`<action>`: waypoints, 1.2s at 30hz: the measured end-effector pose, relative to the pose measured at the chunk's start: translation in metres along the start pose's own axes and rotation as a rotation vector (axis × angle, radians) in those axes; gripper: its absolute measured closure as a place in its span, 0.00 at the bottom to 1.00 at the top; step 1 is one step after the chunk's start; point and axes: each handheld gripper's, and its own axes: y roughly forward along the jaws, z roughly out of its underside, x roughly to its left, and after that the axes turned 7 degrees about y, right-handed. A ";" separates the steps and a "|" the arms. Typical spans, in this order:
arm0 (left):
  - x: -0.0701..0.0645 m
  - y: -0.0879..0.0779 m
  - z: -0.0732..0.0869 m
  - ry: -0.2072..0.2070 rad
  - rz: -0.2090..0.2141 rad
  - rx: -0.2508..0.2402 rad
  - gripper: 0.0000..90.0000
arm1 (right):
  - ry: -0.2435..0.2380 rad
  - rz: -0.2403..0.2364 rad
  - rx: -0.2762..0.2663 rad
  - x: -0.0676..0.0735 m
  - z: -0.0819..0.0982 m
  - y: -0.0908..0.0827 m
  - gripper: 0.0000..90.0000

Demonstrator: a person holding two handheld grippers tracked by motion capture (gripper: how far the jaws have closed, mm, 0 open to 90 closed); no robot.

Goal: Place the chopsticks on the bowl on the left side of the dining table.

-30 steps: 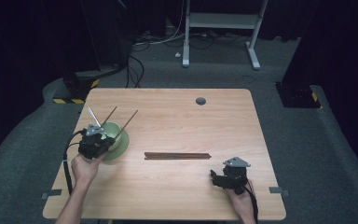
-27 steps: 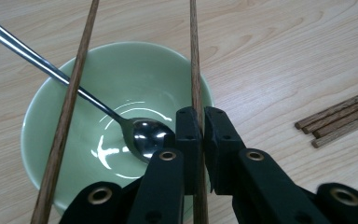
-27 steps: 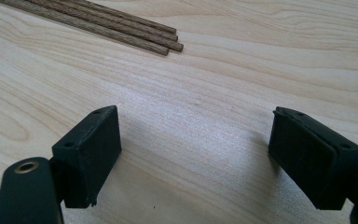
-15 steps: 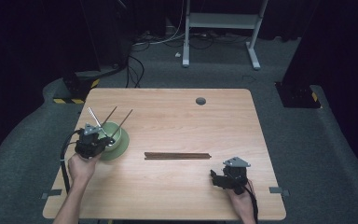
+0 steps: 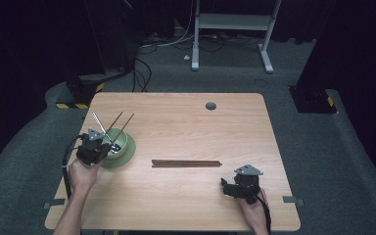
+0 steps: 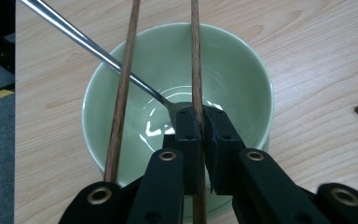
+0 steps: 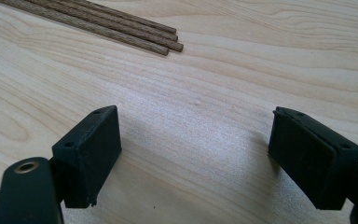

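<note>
Your left gripper (image 6: 200, 128) pinches one chopstick (image 6: 196, 56) between its pads, over the bowl (image 6: 256, 88). Ease the pads apart only once the stick's lower end rests inside the bowl beside the second chopstick (image 6: 123, 79) and the spoon (image 6: 93, 49), so it leans on the rim rather than tipping out. Your left hand (image 5: 82, 174) sits just on the near side of the bowl, gripper aimed forward and down. Your right gripper (image 7: 196, 149) rests well to the right of the bowl, jaws spread wide and empty, facing the remaining chopsticks (image 5: 186, 163) on the table (image 5: 186, 210).
</note>
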 end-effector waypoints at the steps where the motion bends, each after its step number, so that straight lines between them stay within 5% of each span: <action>1: 0.001 0.000 0.000 -0.008 -0.003 0.001 0.93 | 0.001 0.000 0.000 0.000 0.000 0.000 0.18; 36: 0.019 -0.003 0.008 -0.026 -0.049 0.032 0.93 | 0.000 0.001 0.000 0.000 0.000 0.000 0.18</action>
